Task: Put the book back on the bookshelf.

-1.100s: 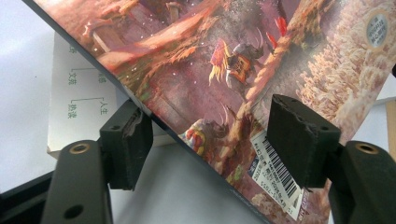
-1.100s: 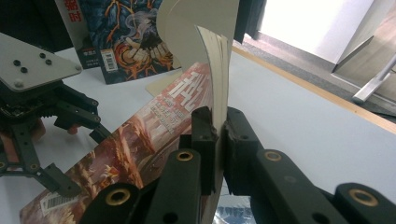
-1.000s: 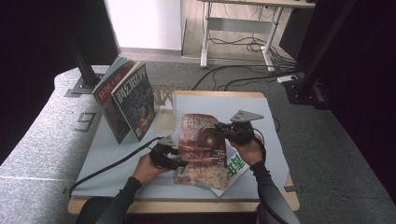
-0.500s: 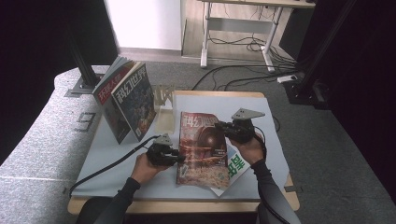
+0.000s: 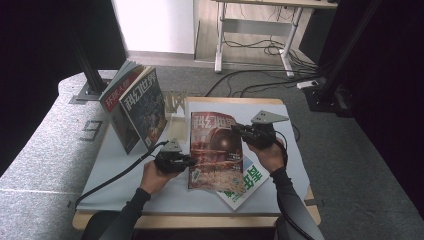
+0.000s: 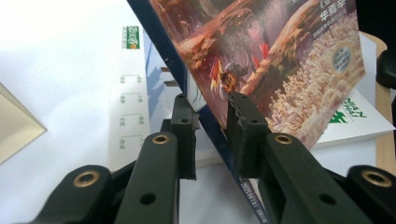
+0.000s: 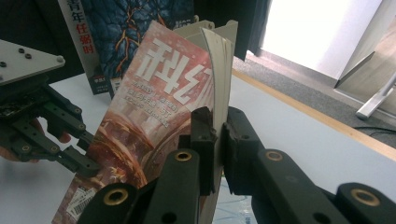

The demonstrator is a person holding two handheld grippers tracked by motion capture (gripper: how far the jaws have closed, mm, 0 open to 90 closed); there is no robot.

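Observation:
A magazine with a red cover is held up off the table between both grippers. My left gripper grips its spine edge; in the left gripper view the jaws have just been closing, and the pads press on the magazine from both sides. My right gripper is shut on the opposite page edge, where its jaws pinch the fanned pages of the magazine. The left gripper also shows at the far side in the right gripper view.
A white and green magazine lies flat under the held one. Several magazines stand leaning in a wooden rack at the back left. A white cloth covers the table. Cables trail from both grippers.
The left gripper's jaws have closed onto the magazine's spine edge. The magazine has swung a little squarer to the table and its left side sits slightly higher. The right gripper has stayed put.

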